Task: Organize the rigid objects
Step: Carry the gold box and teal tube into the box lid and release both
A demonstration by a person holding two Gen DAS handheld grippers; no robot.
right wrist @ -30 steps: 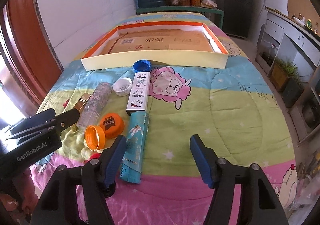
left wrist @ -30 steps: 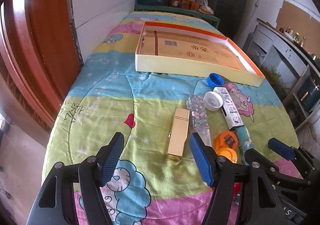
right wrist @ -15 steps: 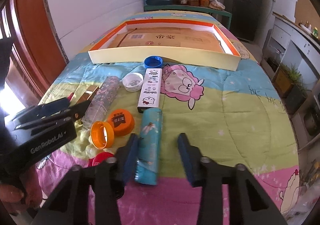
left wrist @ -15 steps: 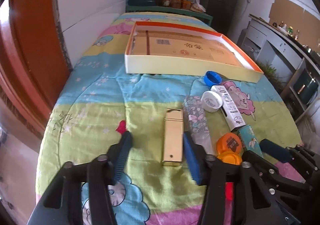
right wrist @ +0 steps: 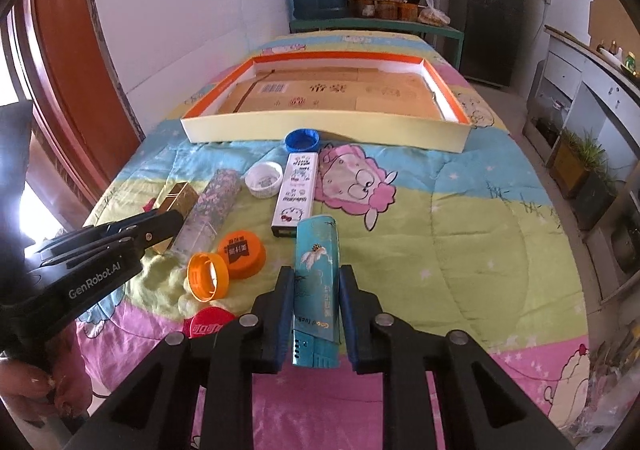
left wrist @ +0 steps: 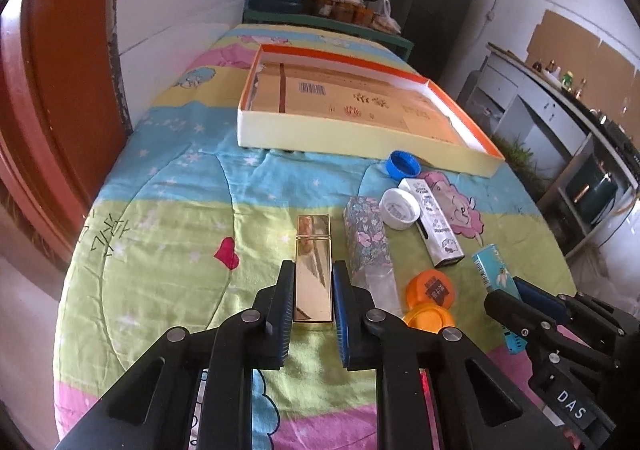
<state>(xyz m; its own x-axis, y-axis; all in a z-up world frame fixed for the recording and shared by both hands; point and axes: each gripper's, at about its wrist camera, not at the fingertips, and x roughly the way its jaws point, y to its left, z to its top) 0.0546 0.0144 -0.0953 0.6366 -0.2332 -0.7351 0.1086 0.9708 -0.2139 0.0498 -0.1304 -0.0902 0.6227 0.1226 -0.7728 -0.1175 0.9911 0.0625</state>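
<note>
Two slim boxes: mirror-gold box [left wrist: 313,270], floral teal box [right wrist: 316,274].

gold box [left wrist: 313,270]: flat on quilt | teal box [right wrist: 316,282]: flat, near end perhaps lifted

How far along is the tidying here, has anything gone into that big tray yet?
Nothing is put away: the orange-rimmed tray holds only its cardboard liner. In hand: the left claw is shut on the gold box and the right claw on the teal box, both still on the quilt. Left on the quilt: the floral box, white cartoon box and the blue, white, orange and red caps.
</note>
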